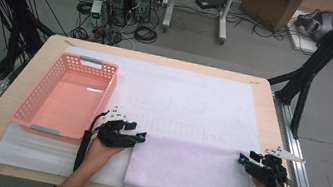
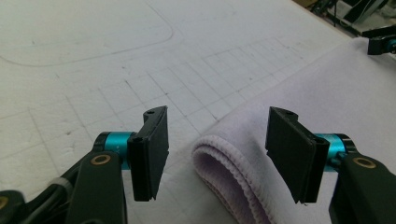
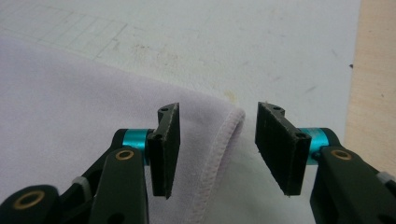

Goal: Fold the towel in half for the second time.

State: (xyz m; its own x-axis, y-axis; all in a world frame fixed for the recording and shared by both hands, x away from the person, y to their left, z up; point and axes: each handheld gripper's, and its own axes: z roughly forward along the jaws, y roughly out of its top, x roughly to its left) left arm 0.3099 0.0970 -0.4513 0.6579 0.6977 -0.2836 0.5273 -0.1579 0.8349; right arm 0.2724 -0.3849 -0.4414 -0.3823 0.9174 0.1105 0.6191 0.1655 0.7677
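Note:
A pale lilac folded towel lies on the near half of the white mat. My left gripper is at the towel's far left corner. In the left gripper view the left gripper stands open, the folded, stitched corner of the towel lying between the jaws with neither pad touching it. My right gripper is at the towel's far right corner. In the right gripper view the right gripper is open too, with the hem of the towel running up the gap, clear of both pads.
A pink plastic basket with nothing in it stands on the table's left side, close to my left hand. The mat carries drawn outlines and a grid. The wooden table edge borders the mat on the right. Computers, cables and boxes sit on the floor beyond.

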